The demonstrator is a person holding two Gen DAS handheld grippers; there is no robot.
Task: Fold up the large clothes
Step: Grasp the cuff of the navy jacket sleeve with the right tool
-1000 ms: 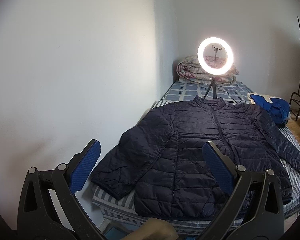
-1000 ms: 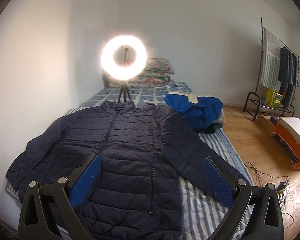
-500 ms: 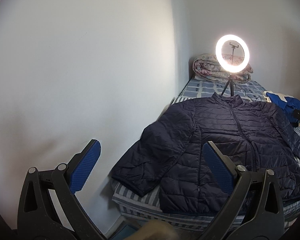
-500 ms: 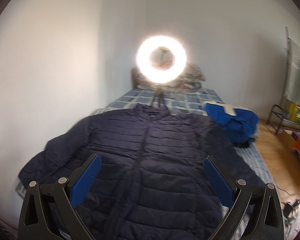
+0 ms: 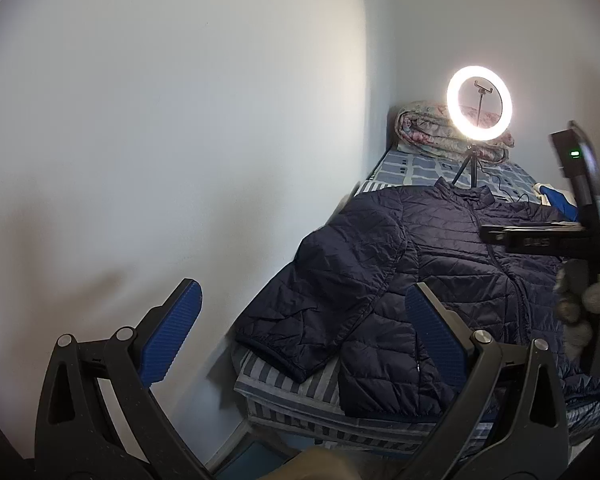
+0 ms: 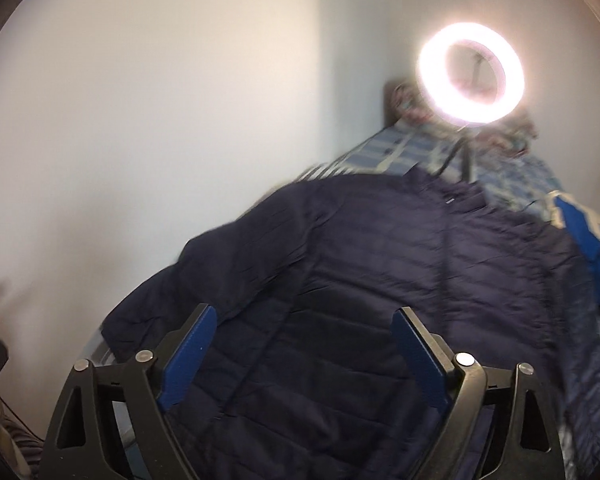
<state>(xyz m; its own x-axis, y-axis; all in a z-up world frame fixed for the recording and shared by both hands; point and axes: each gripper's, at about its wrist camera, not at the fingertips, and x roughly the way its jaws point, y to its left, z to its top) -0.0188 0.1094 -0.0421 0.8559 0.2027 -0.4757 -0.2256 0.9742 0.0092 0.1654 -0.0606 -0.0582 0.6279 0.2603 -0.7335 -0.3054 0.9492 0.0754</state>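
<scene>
A dark navy quilted puffer jacket (image 5: 428, 264) lies spread flat, front up, on a striped bed, its left sleeve (image 5: 320, 312) reaching the bed's near left corner. It fills the right wrist view (image 6: 380, 288), which is blurred. My left gripper (image 5: 300, 332) is open and empty, off the foot of the bed, left of the sleeve cuff. My right gripper (image 6: 304, 356) is open and empty above the jacket's lower body. The right gripper's body shows at the right edge of the left wrist view (image 5: 580, 240).
A lit ring light on a tripod (image 5: 479, 105) stands on the bed behind the collar. Folded bedding (image 5: 428, 128) lies at the head of the bed. A blue garment (image 6: 596, 240) lies right of the jacket. A white wall (image 5: 180, 140) runs along the bed's left side.
Both grippers have swung to the left, so the jacket sits further right in both views. The right gripper has come closer over the jacket and now shows in the left wrist view.
</scene>
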